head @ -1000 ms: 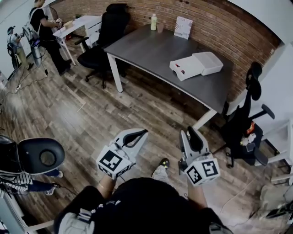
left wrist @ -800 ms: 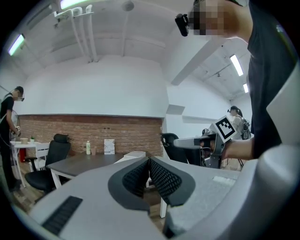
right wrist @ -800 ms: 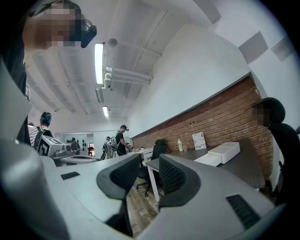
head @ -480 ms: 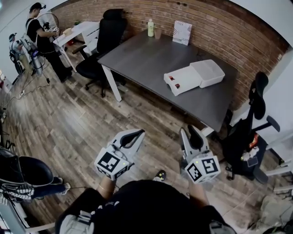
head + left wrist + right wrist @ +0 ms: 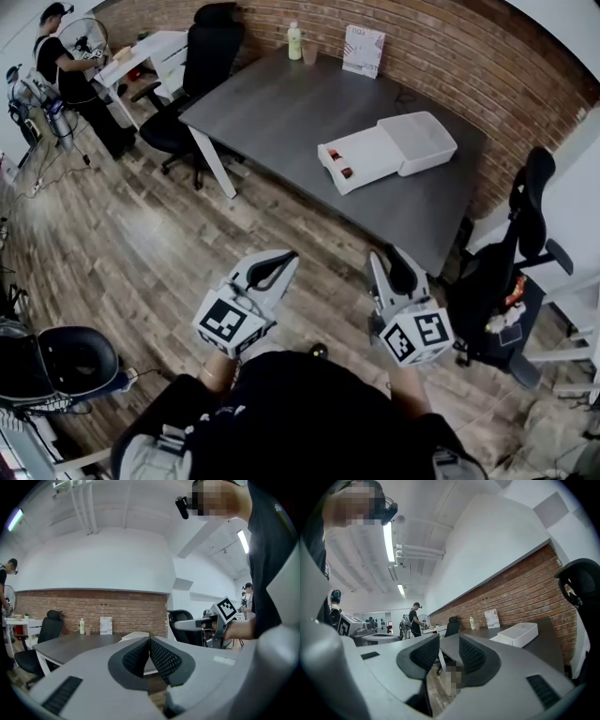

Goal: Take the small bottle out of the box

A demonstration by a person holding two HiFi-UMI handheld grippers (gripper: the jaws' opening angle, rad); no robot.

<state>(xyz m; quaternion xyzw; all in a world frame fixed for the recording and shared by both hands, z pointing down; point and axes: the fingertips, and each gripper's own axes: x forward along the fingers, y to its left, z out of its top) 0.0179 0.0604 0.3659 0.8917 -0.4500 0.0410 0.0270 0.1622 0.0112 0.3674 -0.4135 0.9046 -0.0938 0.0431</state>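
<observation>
An open white box (image 5: 384,150) lies on the dark grey table (image 5: 272,103), lid folded back to the right. Small dark red bottles (image 5: 339,165) lie in its left half. Both grippers hang over the wooden floor, well short of the table's near edge. My left gripper (image 5: 289,255) points toward the table with its pads touching at the tips and nothing between them (image 5: 149,640); the box (image 5: 136,633) shows just past it. My right gripper (image 5: 392,255) stands open with an empty gap (image 5: 449,638), and the box (image 5: 518,633) is ahead to the right.
A pale green bottle (image 5: 294,41) and a leaflet stand (image 5: 363,51) are at the table's far edge. Black office chairs stand at the far left (image 5: 202,47) and the right (image 5: 511,272). A person (image 5: 66,66) works at a white desk far left. A black stool (image 5: 66,361) sits near left.
The table and box have drawn nearer and lower in the head view as I walk toward them. Both grippers keep the same pose in front of me.
</observation>
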